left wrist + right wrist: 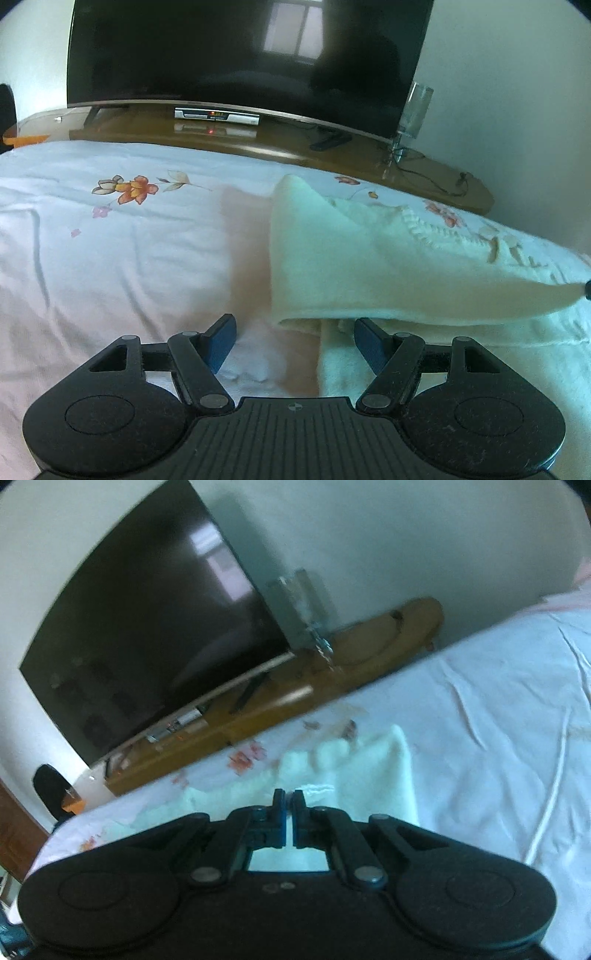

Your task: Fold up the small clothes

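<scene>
A cream knitted garment (369, 266) lies on the white floral bed sheet (110, 240). Its upper layer is lifted and drawn out to a point at the right edge of the left wrist view. There a dark tip of my right gripper (587, 288) pinches it. My left gripper (295, 341) stands open just above the sheet. The garment's near folded edge lies between and just beyond its blue pads (221, 339), which do not touch it. In the right wrist view my right gripper (290, 801) is shut, with the cream garment (369, 768) under and beyond its tips.
A large dark television (240, 51) stands on a long wooden stand (295, 147) past the bed's far edge. On the stand are a set-top box (218, 115) and a clear glass vase (413, 110). A white cable (550, 794) runs across the sheet at the right.
</scene>
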